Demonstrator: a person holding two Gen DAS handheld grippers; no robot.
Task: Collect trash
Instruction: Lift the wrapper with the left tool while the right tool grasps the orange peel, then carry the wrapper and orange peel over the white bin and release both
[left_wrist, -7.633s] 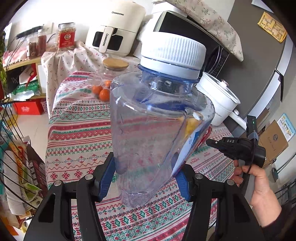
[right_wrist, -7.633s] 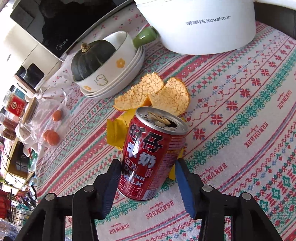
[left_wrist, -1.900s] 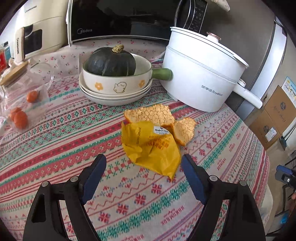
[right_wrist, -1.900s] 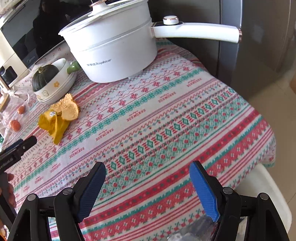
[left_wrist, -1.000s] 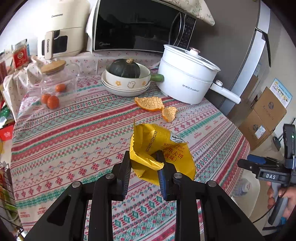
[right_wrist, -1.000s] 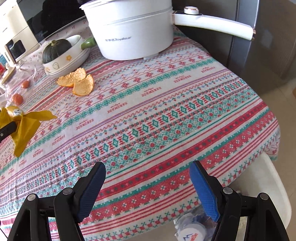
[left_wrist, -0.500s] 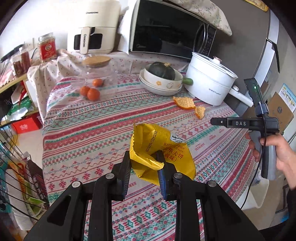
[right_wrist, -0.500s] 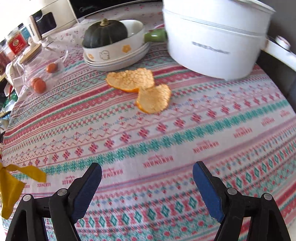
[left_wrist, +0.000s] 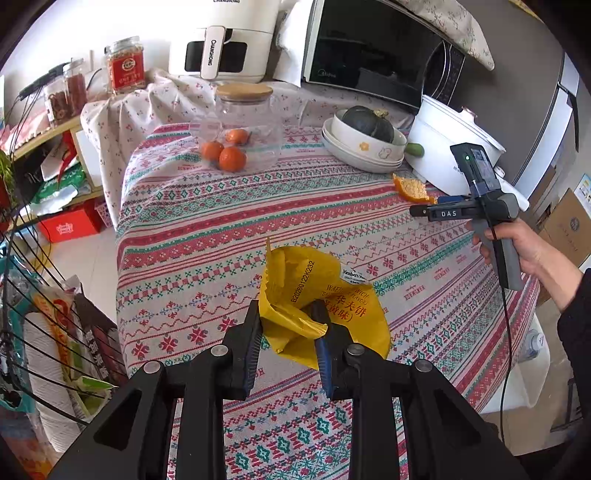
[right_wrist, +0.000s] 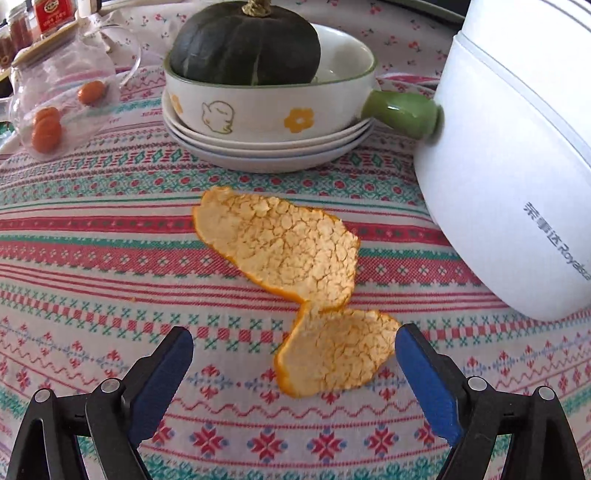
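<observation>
My left gripper (left_wrist: 286, 343) is shut on a crumpled yellow snack wrapper (left_wrist: 317, 295) and holds it above the near part of the patterned tablecloth (left_wrist: 207, 236). My right gripper (right_wrist: 293, 354) is open, low over the cloth, with the smaller orange peel (right_wrist: 332, 354) between its blue pads (right_wrist: 424, 373). The larger orange peel (right_wrist: 280, 240) lies just beyond, touching the small one. In the left wrist view the right gripper (left_wrist: 421, 211) points at the peel (left_wrist: 410, 188) beside the white pot.
A white Royalstar pot (right_wrist: 517, 177) stands close on the right. A bowl with a dark green squash (right_wrist: 243, 48) sits on stacked plates (right_wrist: 266, 147) behind the peels. A glass jar with oranges (left_wrist: 240, 133) stands further left. A wire basket (left_wrist: 33, 314) stands left of the table.
My right gripper has moved in close and low to the orange peels, its jaws now around the smaller one. My left gripper has drawn back from the table with the wrapper.
</observation>
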